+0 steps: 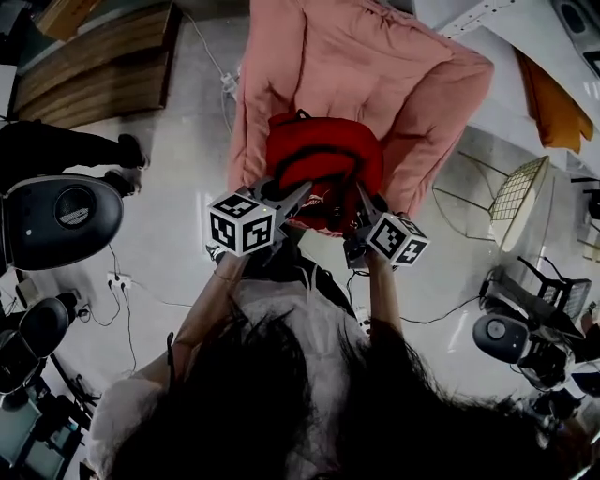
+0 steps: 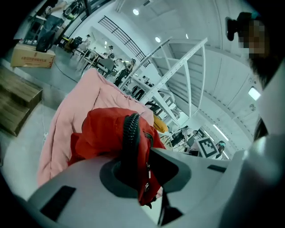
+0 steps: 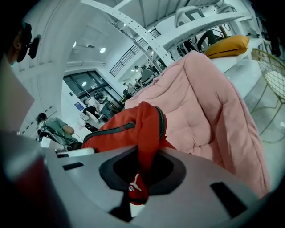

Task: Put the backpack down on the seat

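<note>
Left gripper (image 1: 298, 195) and right gripper (image 1: 359, 199) each had fingers (image 2: 62, 178) pinched shut on the backpack (image 1: 323, 150) — apparently sharing its weight evenly over the pink seat (image 1: 328, 56).

Floor (image 1: 178, 216): pale grey, glossy, with thin black cables (image 1: 122, 309) trailing across it.
Furniture: brown slatted wooden platform (image 1: 94, 61), far left; pale wire-mesh chair (image 1: 520, 199), right; mustard-orange cushion (image 3: 225, 46) on a white ledge.
Storage: brown cardboard box (image 2: 32, 55).
Structure: white steel trusses (image 2: 178, 67) under a white ceiling.
Light: round ceiling lamps (image 2: 135, 12), lit.
</note>
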`<state>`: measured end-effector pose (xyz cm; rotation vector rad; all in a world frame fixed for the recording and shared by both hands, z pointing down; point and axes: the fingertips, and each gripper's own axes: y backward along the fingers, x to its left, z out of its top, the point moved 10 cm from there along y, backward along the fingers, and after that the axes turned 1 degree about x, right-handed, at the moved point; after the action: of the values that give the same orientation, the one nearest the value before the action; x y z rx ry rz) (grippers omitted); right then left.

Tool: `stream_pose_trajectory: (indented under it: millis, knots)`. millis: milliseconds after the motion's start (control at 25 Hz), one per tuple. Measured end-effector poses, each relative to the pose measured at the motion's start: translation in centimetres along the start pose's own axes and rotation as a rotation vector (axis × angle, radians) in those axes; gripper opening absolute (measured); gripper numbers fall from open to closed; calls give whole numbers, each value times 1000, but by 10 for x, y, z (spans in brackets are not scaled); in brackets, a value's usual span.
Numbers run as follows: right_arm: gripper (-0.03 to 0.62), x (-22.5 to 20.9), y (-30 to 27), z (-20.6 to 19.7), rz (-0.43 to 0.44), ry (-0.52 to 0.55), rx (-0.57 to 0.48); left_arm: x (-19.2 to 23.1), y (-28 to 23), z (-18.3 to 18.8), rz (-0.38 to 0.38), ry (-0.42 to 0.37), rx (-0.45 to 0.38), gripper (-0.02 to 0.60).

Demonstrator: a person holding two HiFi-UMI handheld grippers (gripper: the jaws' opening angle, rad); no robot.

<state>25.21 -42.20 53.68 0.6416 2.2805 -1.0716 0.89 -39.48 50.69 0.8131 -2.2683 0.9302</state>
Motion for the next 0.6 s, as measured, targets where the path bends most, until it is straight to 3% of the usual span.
stream_pose_trajectory:
  millis: [280,440,600]
  knots:
    - [51,-45,-70,18,-97,-20,106,65,-57,3,39,91,57,86]
    - [52,-76,-109,11,-157,-3,225,112,-86,-15,110,86,148,86]
    - [52,-116,-130,-6,-259,-6,318,144,-118,-43,154,137,216,86]
